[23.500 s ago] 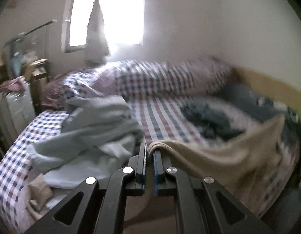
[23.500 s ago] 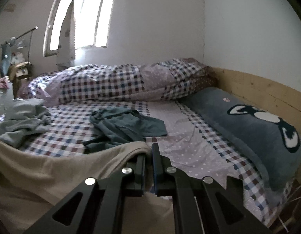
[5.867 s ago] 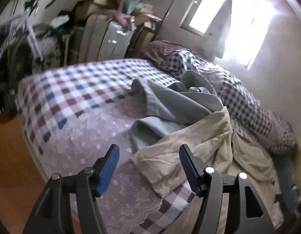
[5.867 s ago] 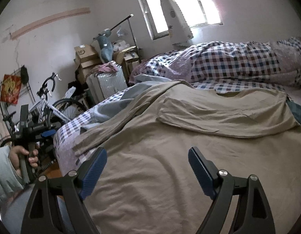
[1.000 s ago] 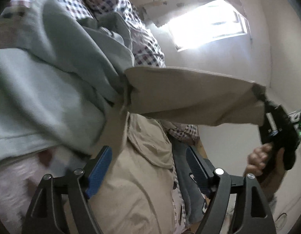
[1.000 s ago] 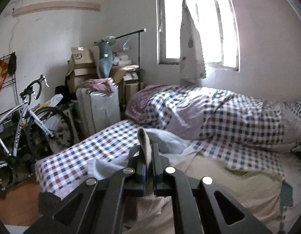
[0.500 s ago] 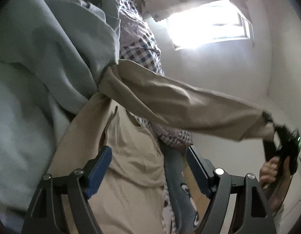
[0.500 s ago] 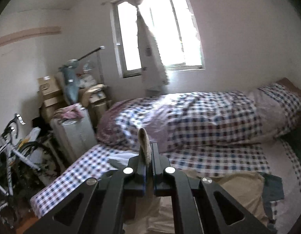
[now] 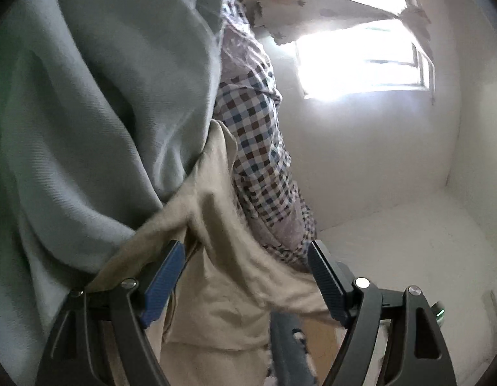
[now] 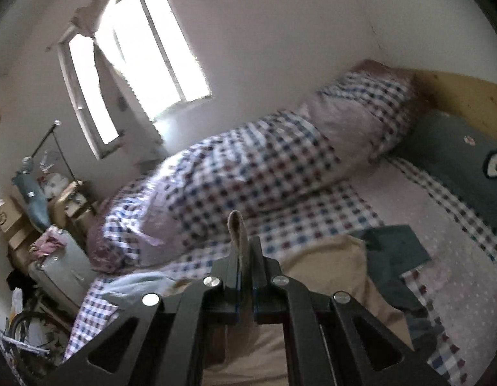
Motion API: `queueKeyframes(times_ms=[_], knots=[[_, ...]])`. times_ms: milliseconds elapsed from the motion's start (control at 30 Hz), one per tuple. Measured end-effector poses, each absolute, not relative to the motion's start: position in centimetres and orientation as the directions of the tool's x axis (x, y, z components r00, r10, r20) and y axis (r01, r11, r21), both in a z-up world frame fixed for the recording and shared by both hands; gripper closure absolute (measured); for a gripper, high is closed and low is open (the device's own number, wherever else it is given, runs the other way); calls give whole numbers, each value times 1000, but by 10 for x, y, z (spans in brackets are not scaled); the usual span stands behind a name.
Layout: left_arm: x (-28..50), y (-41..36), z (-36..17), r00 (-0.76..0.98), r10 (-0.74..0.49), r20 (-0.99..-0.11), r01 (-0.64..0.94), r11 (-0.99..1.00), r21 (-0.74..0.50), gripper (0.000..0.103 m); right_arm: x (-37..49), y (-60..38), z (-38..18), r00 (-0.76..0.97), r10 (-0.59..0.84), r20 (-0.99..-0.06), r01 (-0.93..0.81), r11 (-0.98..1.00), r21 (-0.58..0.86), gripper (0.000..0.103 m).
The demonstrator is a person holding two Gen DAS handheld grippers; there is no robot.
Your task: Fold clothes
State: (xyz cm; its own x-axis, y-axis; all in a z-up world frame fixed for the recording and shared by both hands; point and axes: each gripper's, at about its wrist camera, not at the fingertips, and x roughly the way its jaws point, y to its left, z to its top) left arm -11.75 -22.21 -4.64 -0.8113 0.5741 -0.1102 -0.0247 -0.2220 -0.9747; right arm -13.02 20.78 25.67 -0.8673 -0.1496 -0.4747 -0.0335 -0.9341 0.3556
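Pinching the beige garment's (image 10: 328, 257) sleeve end, the right gripper (image 10: 245, 257) was mid-fold; the left gripper (image 9: 245, 276) gaped empty; laying it flat seemed next.

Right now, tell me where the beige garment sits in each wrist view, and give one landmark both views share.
Left wrist: the beige garment fills the lower centre, between the open left gripper jaws, beside grey-green clothing.
Right wrist: its edge sticks up from the shut right gripper; the rest spreads at lower centre.
Shared landmark: the checked duvet.
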Motion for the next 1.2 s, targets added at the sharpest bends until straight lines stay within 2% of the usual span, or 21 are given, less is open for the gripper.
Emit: queueKeyframes(times_ms=[167, 300, 400, 567, 700, 767, 800, 833, 900, 1200], knots=[[-116, -232, -50, -823, 562, -85, -4, -154, -988, 21, -138, 238, 234, -856, -152, -494, -63, -918, 392, 100], [-122, -226, -40, -792, 589, -162, 20, -241, -970, 21, -141, 240, 236, -861, -157, -485, -47, -923, 383, 100], [-127, -225, -38, -798, 574, -186, 25, -276, -961, 21, -140, 234, 241, -863, -164, -477, -24, -931, 363, 100], [-133, -234, -43, -817, 560, -142, 19, -220, -975, 21, -138, 235, 239, -859, -160, -486, -10, -944, 329, 100], [-138, -235, -41, -828, 542, -143, 30, -213, -977, 22, -141, 249, 220, -840, -161, -519, -22, -944, 328, 100], [-141, -237, -41, -840, 517, -165, 54, -223, -973, 35, -144, 257, 208, -828, -165, -536, -28, -943, 333, 100], [-141, -238, -43, -840, 506, -195, 84, -234, -968, 55, -146, 261, 202, -822, -166, -545, -31, -942, 333, 100], [-141, -240, -44, -840, 494, -225, 114, -245, -963, 80, -147, 264, 197, -817, -168, -552, -32, -942, 334, 100], [-140, -244, -47, -841, 474, -260, 153, -252, -956, 100, -152, 272, 183, -805, -164, -570, -41, -944, 329, 100], [-128, -252, -47, -870, 373, -324, 210, -314, -926, 103, -168, 310, 111, -725, -131, -676, -125, -941, 316, 100]])
